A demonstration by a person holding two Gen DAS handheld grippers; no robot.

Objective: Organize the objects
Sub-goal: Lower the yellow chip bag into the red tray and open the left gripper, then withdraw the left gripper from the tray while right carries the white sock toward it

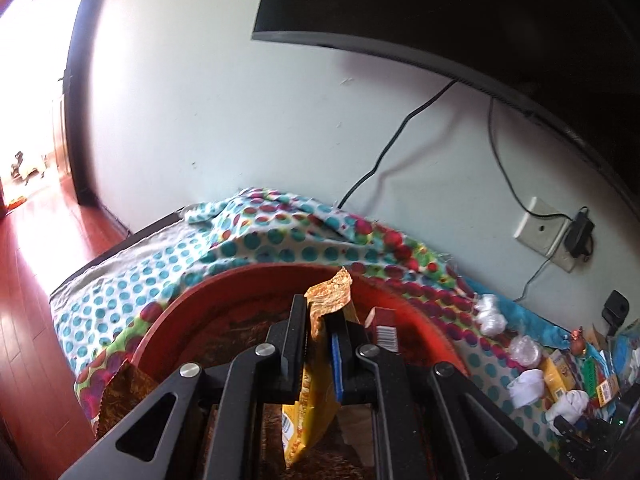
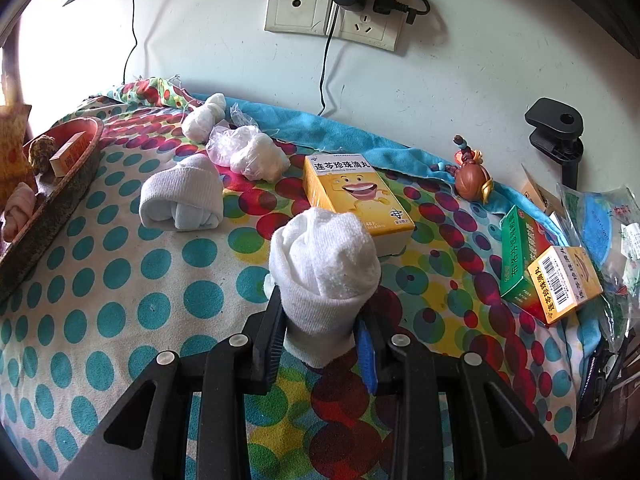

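Note:
My left gripper [image 1: 318, 316] is shut on a yellow snack packet [image 1: 310, 408] with a crinkled golden top, held over the round red tray [image 1: 180, 304]. A small red box [image 1: 382, 326] lies inside that tray. My right gripper [image 2: 320, 320] is shut on a rolled white sock [image 2: 324, 264], just above the dotted cloth [image 2: 120, 300]. Farther off lie another rolled white sock [image 2: 182, 198], a yellow medicine box [image 2: 352, 196], plastic-wrapped white bundles [image 2: 248, 152] and a green box [image 2: 520, 252]. The tray [image 2: 60, 200] shows at the left edge of the right wrist view.
A brown toy figure [image 2: 472, 176], a small yellow box with a barcode [image 2: 564, 284] and plastic bags [image 2: 600, 216] sit at the right. A black clamp [image 2: 556, 132], wall sockets [image 2: 332, 8] and cables line the wall. A dark screen [image 1: 480, 20] hangs above. Red wooden floor [image 1: 32, 280] lies left.

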